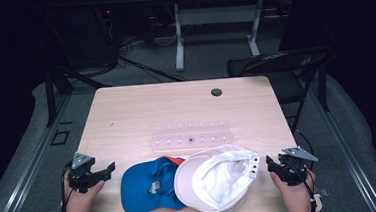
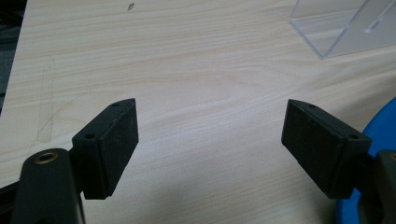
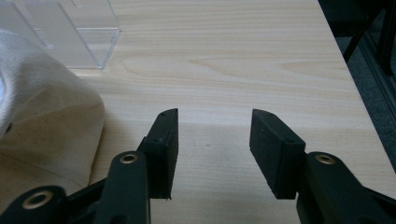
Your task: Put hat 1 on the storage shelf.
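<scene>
Desk (image 1: 126,115): light wood, carries all.
White cap (image 1: 216,179): near edge, upside down, overlapping blue cap (image 1: 146,186); I judge both laid between my grippers for easy reach.
Clear rack (image 1: 191,138): mid-desk, behind caps; contents too small to tell.
Left gripper (image 1: 111,167): near-left corner, jaws wide apart, empty.
Right gripper (image 1: 269,161): near-right corner, jaws parted, empty, just beside white cap.
Blue cap's emblem: unreadable.

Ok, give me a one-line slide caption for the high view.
Both claws, left and right, open at the table's near edge, flanking a blue cap and an overlapping white cap.
</scene>
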`<move>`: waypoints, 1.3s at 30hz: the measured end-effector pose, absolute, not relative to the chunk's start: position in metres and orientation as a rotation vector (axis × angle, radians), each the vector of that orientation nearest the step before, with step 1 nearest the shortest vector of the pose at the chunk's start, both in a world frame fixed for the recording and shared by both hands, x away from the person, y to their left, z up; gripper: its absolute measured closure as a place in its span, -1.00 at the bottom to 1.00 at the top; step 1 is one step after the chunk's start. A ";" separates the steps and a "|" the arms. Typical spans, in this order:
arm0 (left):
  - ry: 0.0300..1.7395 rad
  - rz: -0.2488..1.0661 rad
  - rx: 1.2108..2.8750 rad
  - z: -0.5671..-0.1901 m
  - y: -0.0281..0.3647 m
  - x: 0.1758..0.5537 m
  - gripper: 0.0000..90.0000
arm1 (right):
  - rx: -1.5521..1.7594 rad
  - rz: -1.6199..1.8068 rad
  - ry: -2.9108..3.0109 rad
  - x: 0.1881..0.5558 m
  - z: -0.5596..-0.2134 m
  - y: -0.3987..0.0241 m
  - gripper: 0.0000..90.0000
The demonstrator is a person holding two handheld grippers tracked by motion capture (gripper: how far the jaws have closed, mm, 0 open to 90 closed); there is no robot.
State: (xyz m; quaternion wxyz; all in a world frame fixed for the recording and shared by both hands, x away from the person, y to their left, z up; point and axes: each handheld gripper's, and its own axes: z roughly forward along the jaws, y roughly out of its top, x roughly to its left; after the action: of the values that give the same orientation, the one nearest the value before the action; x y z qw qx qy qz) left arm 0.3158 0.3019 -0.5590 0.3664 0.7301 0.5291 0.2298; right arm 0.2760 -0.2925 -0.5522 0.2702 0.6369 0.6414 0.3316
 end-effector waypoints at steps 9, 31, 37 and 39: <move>1.361 0.611 1.894 -0.557 0.296 0.314 -0.54 | 1.788 0.875 1.761 0.278 -0.544 -0.288 0.10; 1.326 0.606 1.920 -0.551 0.284 0.310 -0.40 | 1.776 0.857 1.994 0.268 -0.453 -0.277 0.05; 1.330 0.599 1.928 -0.553 0.284 0.311 -0.40 | 1.870 0.857 2.080 0.278 -0.444 -0.274 0.00; 1.334 0.599 1.921 -0.553 0.284 0.311 -0.40 | 1.875 0.829 2.101 0.282 -0.444 -0.271 0.00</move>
State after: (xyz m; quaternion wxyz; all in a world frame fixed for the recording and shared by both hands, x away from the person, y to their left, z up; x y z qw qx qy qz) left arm 0.3107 0.2836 -0.5533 0.3555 0.7438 0.5165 0.2317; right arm 0.2822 -0.2712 -0.4439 0.1028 0.6354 0.7119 0.2809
